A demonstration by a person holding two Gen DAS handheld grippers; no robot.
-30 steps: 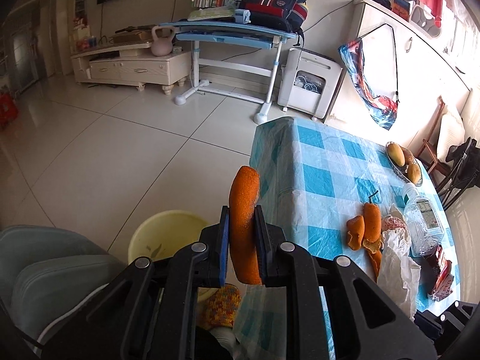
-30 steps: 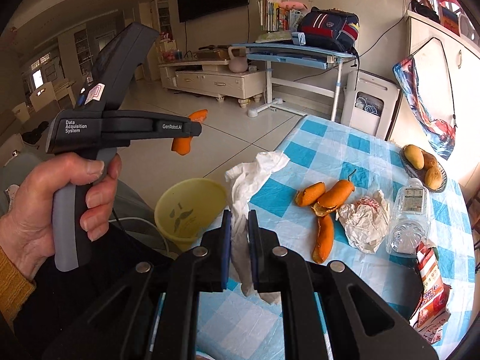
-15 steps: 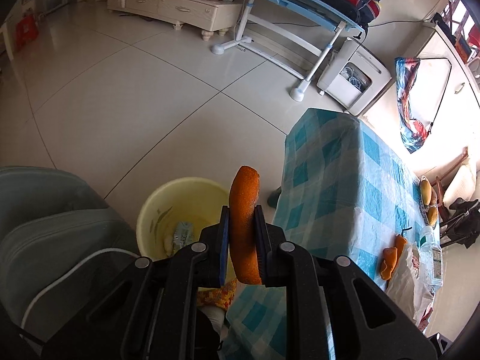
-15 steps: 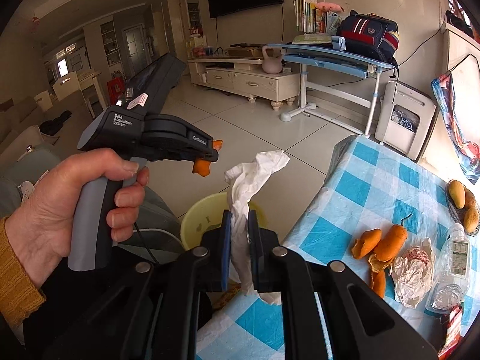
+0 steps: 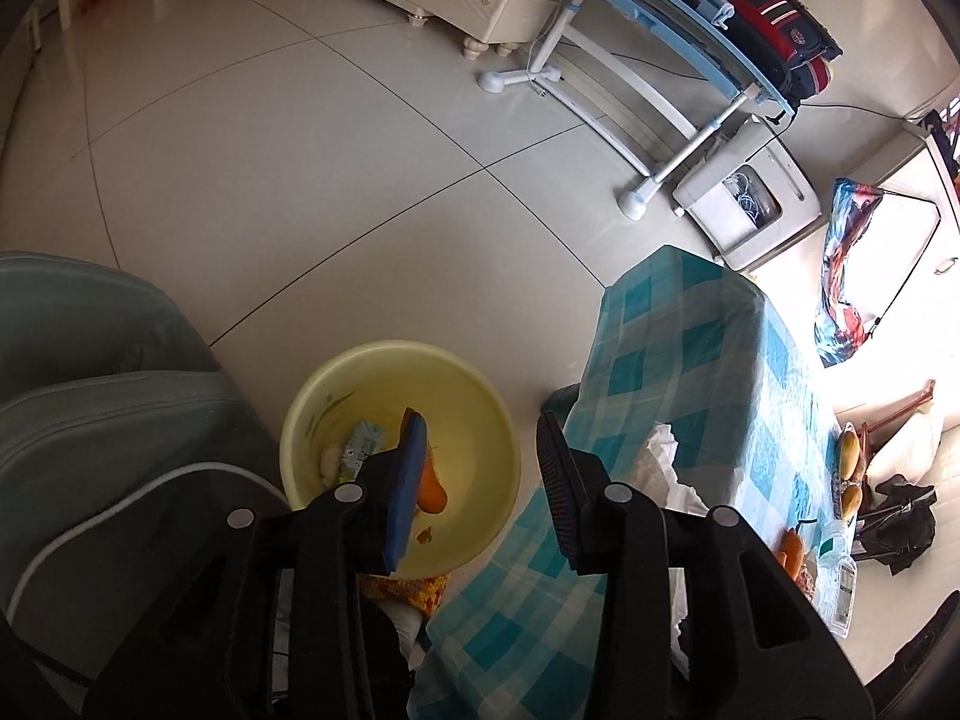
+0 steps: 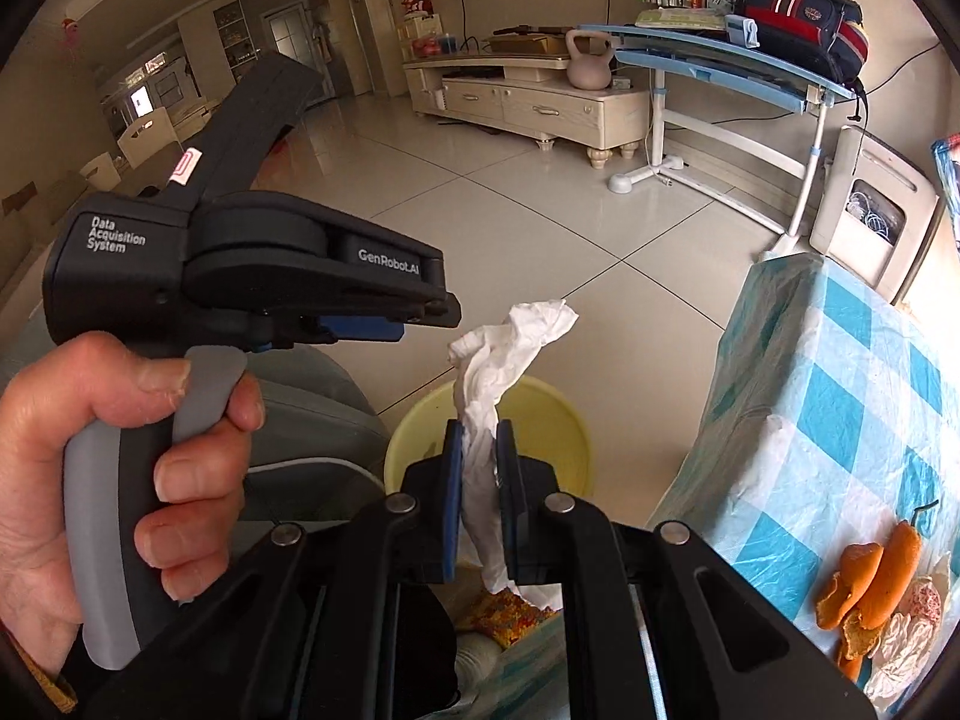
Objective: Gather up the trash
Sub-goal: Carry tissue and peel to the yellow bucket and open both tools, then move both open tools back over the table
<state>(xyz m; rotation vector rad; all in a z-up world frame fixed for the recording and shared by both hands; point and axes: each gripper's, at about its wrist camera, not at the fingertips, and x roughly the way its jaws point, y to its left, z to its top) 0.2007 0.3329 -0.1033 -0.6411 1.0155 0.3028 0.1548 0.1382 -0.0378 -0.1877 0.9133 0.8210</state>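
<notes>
Left wrist view: my left tool (image 5: pixel 480 480) hangs over the yellow basin (image 5: pixel 480 396) on the floor, in the lower middle of the frame. Its jaws have just been opening and nothing is pinched between them now. The orange peel (image 5: pixel 431 489) shows just past the blue pad of the left-hand jaw, apparently lying in or dropping into the basin beside a small carton (image 5: pixel 363 447) already there. I cannot tell if the peel touches the pad.

In the right wrist view my right tool (image 6: pixel 480 462) is clamped on a crumpled white tissue (image 6: pixel 504 354), which stands up from the jaws toward the middle of the frame, its long axis running roughly along the tool's fingers. The basin sits directly behind and below the tissue in that picture, just past the fingertips, with the left tool and the hand (image 6: pixel 120 468) holding it at the left of the frame, above the basin's left side.

That is what the next move turns on, as I judge it: the tissue is nearly over the basin, so the right tool needs only a little more forward and down before letting go, and the left should clear out.

More peel pieces (image 6: pixel 870 582) and a wrapper lie on the checked table (image 6: pixel 840 372) at the lower right of that frame, well apart from the basin and nearer the right tool.
</notes>
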